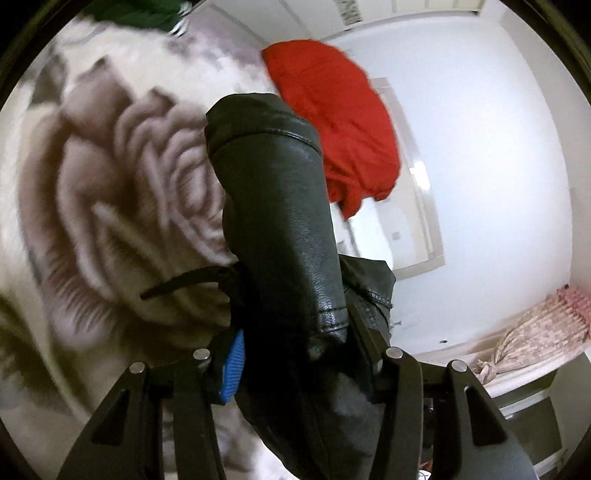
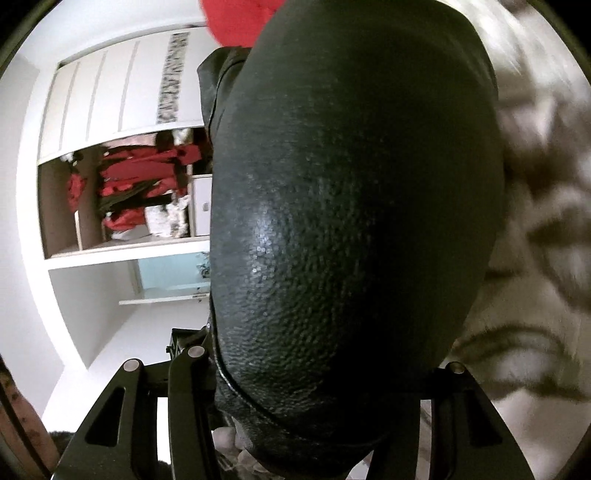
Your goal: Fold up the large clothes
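A black leather garment point(image 1: 284, 229) hangs in the air above a rose-patterned bedspread point(image 1: 110, 206). My left gripper point(image 1: 295, 343) is shut on a sleeve-like part of it, with one blue finger pad point(image 1: 233, 365) showing beside the leather. In the right wrist view the same black leather garment point(image 2: 354, 206) fills the middle of the frame and hides the fingertips; my right gripper point(image 2: 325, 413) is shut on it. A red garment point(image 1: 332, 122) lies on the bedspread beyond the leather.
A green garment point(image 1: 140, 14) lies at the bedspread's far edge. An open white wardrobe point(image 2: 122, 177) with red clothes stands to the left in the right wrist view. A white wall point(image 1: 480, 147) and a pink curtain point(image 1: 539, 332) are at the right.
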Demonstrator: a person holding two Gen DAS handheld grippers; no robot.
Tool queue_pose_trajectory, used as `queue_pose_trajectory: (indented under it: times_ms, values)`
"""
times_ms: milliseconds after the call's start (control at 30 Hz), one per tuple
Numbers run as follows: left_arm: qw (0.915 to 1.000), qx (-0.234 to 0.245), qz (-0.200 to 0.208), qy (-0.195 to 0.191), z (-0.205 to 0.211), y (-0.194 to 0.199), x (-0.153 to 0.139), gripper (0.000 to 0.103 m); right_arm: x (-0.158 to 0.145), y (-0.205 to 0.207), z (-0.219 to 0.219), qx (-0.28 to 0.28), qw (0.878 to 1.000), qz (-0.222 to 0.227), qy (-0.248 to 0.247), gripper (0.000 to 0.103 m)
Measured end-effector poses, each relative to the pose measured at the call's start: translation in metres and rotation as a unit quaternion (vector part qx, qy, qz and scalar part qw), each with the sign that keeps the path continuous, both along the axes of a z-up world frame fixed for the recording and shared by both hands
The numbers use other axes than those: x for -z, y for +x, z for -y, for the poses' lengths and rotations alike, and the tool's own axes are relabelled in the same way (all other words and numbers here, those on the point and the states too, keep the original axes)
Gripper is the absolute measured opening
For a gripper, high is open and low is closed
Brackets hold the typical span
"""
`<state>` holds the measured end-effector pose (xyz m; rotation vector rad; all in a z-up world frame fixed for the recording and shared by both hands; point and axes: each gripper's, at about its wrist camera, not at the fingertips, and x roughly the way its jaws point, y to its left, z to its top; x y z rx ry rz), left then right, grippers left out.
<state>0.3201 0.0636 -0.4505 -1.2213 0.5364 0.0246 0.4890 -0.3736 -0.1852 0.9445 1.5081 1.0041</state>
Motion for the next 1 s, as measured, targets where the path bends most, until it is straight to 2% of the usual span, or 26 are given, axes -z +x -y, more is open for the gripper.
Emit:
queue_pose_trajectory:
  times_ms: [167,233,300,400,433,500,533,567,633,667,700,733,767,800,867,933,967,1000]
  values:
    - [0.9980,-0.013,0.052,0.033,0.000,0.033,-0.058,0.045,-0.067,0.079,0.004,-0.016,0.999,0.033,0.039,0.053]
    - [0.9957,-0.021,0.077,0.046,0.001,0.054,-0.074,0.045,-0.094,0.121,0.029,-0.028,0.997,0.047,0.047,0.052]
    - [0.9943,-0.027,0.092,0.046,-0.001,0.074,-0.071,0.045,-0.112,0.166,0.051,-0.035,0.997,0.059,0.046,0.053]
    - [0.9932,-0.039,0.107,0.025,0.001,0.112,-0.048,0.045,-0.121,0.234,0.053,-0.053,0.996,0.073,0.027,0.053]
    - [0.9930,-0.044,0.108,0.015,0.002,0.128,-0.034,0.045,-0.119,0.258,0.066,-0.059,0.995,0.075,0.020,0.053]
    - [0.9930,-0.048,0.108,0.002,0.005,0.153,-0.007,0.045,-0.108,0.306,0.058,-0.071,0.995,0.069,-0.001,0.053]
    - [0.9934,-0.046,0.105,-0.005,0.006,0.166,0.009,0.045,-0.116,0.342,0.038,-0.075,0.995,0.070,-0.012,0.052]
    - [0.9941,-0.042,0.099,-0.011,0.009,0.180,0.028,0.045,-0.110,0.357,0.037,-0.077,0.994,0.069,-0.018,0.052]
    - [0.9967,-0.020,0.078,-0.010,0.019,0.209,0.068,0.045,-0.077,0.392,0.043,-0.084,0.994,0.059,-0.036,0.052]
    - [0.9979,-0.004,0.065,-0.007,0.026,0.219,0.086,0.045,-0.062,0.391,0.017,-0.081,0.994,0.052,-0.044,0.052]
    - [0.9988,0.017,0.047,-0.001,0.030,0.232,0.104,0.045,-0.039,0.409,0.026,-0.076,0.995,0.037,-0.062,0.053]
    - [0.9988,0.042,0.026,0.003,0.033,0.243,0.123,0.045,-0.017,0.403,0.016,-0.071,0.994,0.025,-0.073,0.053]
    - [0.9978,0.064,0.017,0.001,0.034,0.251,0.135,0.046,0.000,0.414,0.023,-0.062,0.994,0.010,-0.092,0.057]
    - [0.9960,0.088,0.011,-0.003,0.034,0.256,0.143,0.048,0.004,0.422,0.025,-0.053,0.993,0.003,-0.102,0.062]
    - [0.9926,0.121,0.013,-0.002,0.030,0.259,0.144,0.049,0.010,0.428,0.027,-0.049,0.994,-0.014,-0.099,0.066]
    - [0.9890,0.148,0.000,-0.011,0.025,0.259,0.139,0.051,-0.002,0.435,0.024,-0.053,0.992,-0.016,-0.109,0.071]
    - [0.9877,0.155,-0.009,-0.014,0.024,0.259,0.136,0.053,-0.014,0.438,0.023,-0.055,0.989,-0.006,-0.135,0.075]
    - [0.9868,0.161,-0.017,-0.010,0.022,0.259,0.134,0.059,-0.020,0.436,0.032,-0.050,0.986,0.002,-0.160,0.080]
